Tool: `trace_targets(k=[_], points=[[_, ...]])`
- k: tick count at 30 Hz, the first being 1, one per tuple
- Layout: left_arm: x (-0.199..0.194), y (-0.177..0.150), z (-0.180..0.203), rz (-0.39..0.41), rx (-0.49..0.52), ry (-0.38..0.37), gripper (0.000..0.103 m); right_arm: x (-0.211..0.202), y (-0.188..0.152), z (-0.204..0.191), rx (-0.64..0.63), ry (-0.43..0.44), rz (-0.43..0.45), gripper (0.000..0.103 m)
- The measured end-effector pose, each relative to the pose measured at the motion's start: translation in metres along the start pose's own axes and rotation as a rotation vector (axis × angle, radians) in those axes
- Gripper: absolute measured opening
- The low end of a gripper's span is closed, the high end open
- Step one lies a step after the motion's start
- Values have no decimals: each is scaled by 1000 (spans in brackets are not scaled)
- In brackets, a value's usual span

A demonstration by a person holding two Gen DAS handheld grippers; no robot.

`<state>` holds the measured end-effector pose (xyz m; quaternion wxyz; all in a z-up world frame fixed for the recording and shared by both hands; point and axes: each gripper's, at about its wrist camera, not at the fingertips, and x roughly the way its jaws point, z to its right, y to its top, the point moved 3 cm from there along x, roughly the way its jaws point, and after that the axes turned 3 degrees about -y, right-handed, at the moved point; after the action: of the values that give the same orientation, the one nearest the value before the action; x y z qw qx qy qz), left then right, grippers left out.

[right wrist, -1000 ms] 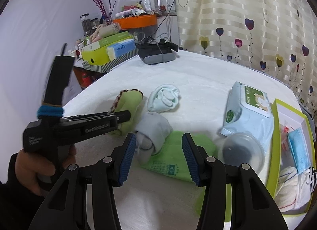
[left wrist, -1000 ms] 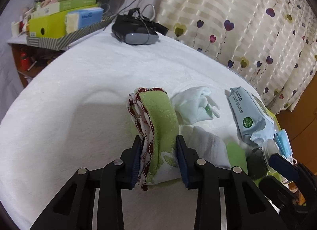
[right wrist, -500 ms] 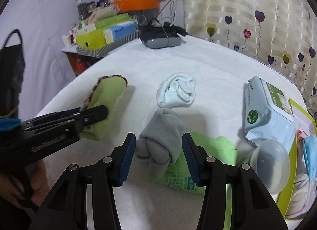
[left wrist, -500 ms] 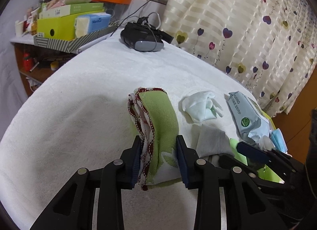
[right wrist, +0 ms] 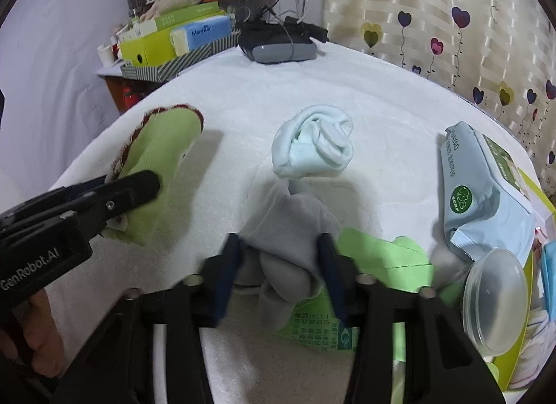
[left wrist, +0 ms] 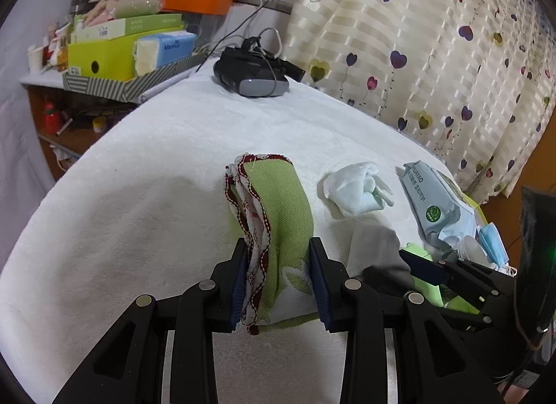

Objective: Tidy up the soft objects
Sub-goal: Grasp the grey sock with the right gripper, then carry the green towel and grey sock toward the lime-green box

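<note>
Grey sock (right wrist: 288, 226) now inside closing right hand-held gripper (right wrist: 278, 265)

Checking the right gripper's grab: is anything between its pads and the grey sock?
Nothing visible. The right gripper has just been closing, and its pads flank the grey sock directly, apparently touching it.

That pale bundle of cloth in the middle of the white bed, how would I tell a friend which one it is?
Start at the white bedspread and find the blue wet-wipe pack on its right side. Left of that pack, lying alone mid-bed, is the pale mint sock ball. Unlike the grey sock bundle and the green cloth, no gripper touches it.
</note>
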<state>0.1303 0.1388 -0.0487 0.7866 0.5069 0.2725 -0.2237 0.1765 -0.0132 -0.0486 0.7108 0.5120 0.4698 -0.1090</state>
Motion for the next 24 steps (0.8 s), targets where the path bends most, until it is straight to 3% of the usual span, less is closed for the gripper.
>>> trace_targets(k=[8,24], points=[[-12,-2,11,17,19,13,32,-23,-2,6,2,-5,62,20],[-60,-4,61,94,111,-12,32,-107,-11,21,37,35,261,19]])
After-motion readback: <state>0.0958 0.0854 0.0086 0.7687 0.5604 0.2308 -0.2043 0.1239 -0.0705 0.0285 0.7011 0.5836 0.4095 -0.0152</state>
